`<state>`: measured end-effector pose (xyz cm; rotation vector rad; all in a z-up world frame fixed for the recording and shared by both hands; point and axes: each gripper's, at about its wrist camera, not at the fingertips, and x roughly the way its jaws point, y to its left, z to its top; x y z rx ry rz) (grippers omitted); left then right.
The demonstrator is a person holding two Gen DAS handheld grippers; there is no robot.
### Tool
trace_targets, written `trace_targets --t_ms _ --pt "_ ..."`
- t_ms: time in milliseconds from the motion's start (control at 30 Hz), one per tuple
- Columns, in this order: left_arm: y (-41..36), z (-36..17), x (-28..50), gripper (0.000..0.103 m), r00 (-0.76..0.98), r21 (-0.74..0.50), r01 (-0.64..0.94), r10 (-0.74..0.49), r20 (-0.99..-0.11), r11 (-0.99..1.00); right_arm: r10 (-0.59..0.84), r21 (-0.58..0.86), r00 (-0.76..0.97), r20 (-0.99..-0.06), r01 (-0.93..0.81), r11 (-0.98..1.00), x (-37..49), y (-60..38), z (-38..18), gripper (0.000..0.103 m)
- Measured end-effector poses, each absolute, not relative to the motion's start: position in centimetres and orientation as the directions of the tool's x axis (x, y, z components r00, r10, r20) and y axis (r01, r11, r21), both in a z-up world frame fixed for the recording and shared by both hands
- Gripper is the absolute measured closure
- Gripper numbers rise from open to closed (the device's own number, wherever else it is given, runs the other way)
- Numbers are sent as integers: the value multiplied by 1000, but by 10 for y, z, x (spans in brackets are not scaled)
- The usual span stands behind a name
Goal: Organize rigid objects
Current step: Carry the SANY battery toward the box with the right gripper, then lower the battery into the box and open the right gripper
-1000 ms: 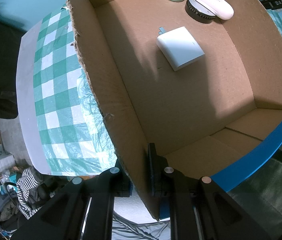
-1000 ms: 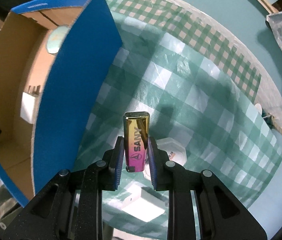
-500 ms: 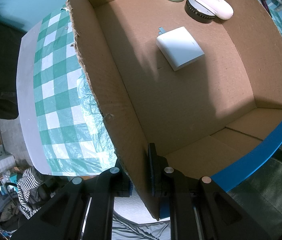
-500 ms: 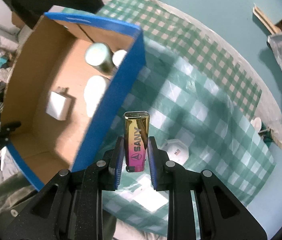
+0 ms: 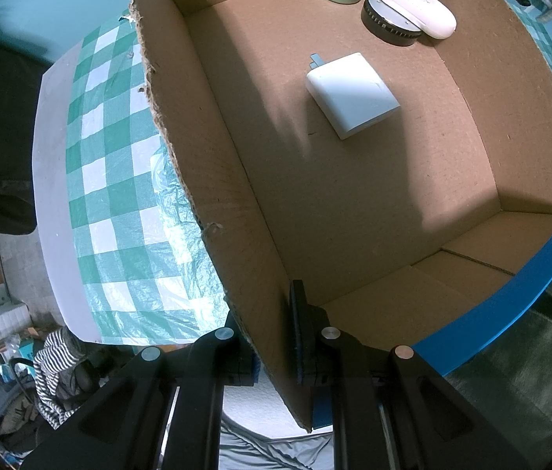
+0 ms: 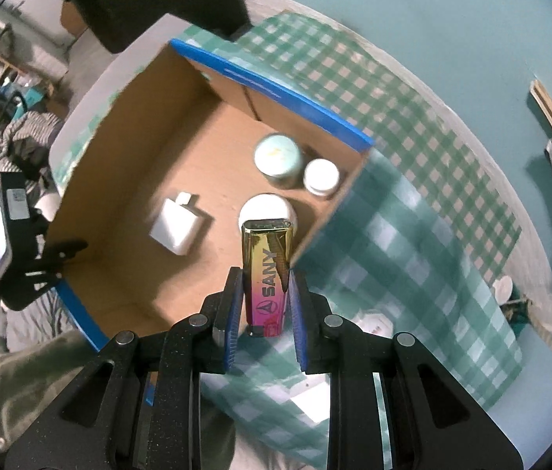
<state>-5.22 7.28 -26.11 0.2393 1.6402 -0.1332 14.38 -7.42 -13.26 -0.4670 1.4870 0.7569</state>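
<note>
In your left wrist view your left gripper [image 5: 272,346] has its jaws clamped on the cardboard box [image 5: 213,196] wall, a white charger [image 5: 354,94] lying inside, while in your right wrist view your right gripper [image 6: 264,313] grips the iridescent SANY lighter [image 6: 266,270] upright above the box's edge.

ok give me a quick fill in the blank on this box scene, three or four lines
1. The left gripper has its jaws shut on the ____ of the brown cardboard box.
2. The right gripper holds a shiny gold-to-pink rectangular case printed with the word ____.
3. The white square charger block lies ____ the box.
4. The tablecloth has a green and white ____ pattern.

Missing words: wall; SANY; inside; checked
</note>
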Motion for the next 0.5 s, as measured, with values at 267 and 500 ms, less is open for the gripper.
trace_targets --t_ms 267,500 --pt "74 -261 -52 91 -70 56 234 74 -995 971 120 160 -107 -987 -725 670 138 -49 -153 82" --pt "74 -261 -52 91 -69 56 233 74 -995 971 85 150 -126 -988 -725 673 135 -40 -175 82"
